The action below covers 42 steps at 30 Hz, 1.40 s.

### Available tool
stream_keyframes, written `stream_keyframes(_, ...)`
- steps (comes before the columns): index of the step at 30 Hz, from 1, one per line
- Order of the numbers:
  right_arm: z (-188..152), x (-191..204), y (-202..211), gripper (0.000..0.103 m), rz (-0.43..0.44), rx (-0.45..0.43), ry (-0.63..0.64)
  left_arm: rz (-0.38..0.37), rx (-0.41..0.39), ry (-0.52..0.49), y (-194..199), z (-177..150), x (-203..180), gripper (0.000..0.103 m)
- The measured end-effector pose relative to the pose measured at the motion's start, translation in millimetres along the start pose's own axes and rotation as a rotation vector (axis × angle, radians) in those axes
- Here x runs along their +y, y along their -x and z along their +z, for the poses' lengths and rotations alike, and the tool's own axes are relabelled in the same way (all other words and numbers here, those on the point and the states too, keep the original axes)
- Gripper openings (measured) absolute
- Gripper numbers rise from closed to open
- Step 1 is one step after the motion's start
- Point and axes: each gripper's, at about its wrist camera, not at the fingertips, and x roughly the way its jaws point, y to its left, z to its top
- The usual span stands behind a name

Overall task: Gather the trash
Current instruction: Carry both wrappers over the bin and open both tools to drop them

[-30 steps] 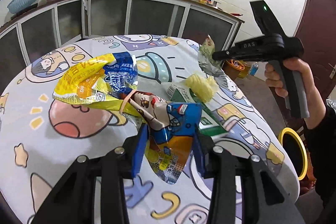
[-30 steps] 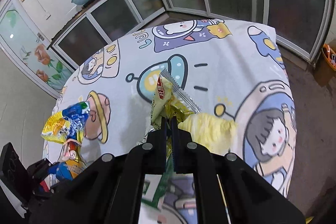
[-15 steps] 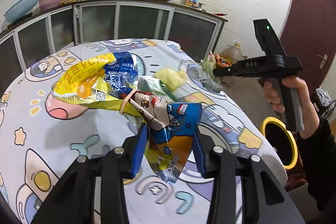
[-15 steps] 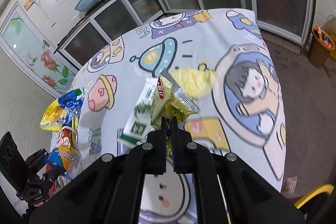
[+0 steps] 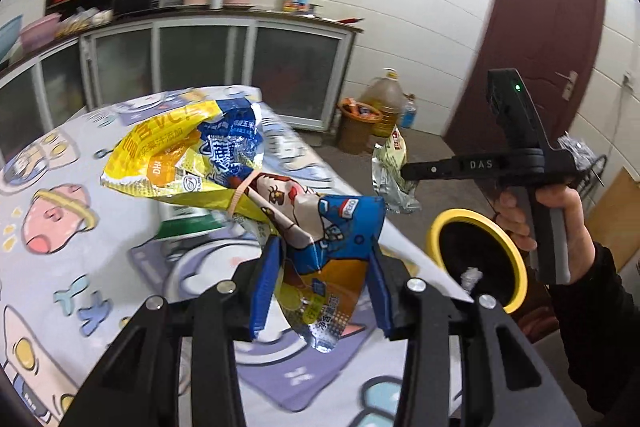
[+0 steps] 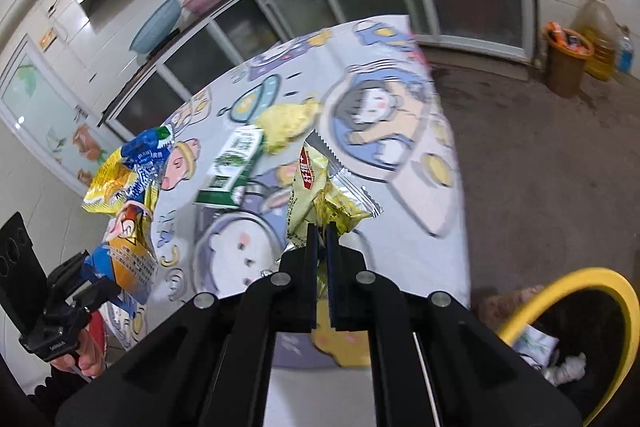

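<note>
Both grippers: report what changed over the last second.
Both carried their loads off the table toward the yellow-rimmed bin. Unchanged: left gripper clamps the blue-and-yellow snack bags, right gripper the yellow-green wrapper; green carton and yellow wad remain on the table.

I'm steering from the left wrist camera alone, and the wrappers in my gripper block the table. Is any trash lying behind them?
Observer: Yes. Past your snack wrappers, a yellow crumpled wad lies on the tablecloth, at the far end of the green carton.
Operator: Is the other gripper's hold on its wrapper closed?
Observer: The right gripper is shut on the yellow-green wrapper, pinching its lower end.
Operator: Is that wrapper over the bin?
Observer: Not yet. In the right wrist view the yellow-rimmed bin sits low to the right, and the wrapper shows against the tablecloth.
</note>
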Motion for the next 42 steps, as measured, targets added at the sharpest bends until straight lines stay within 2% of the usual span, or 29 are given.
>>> stream_keyframes(10,-45,-70,78,0.005,-0.094,-0.113,-0.092,-0.119,0.012,-0.111,-35,12,-78,0.039)
stream_keyframes(17,-74,-118,109,0.005,-0.147,-0.164,-0.189,-0.184,0.032,-0.18,-58,16,-126,0.039)
stream_keyframes(32,-128,-194,132,0.005,-0.235,-0.193,-0.361,-0.3,0.075,-0.29,-102,14,-205,0.039)
stream_keyframes(42,-151,-224,132,0.005,-0.282,-0.174,-0.414,-0.332,0.096,-0.343,-125,11,-239,0.04)
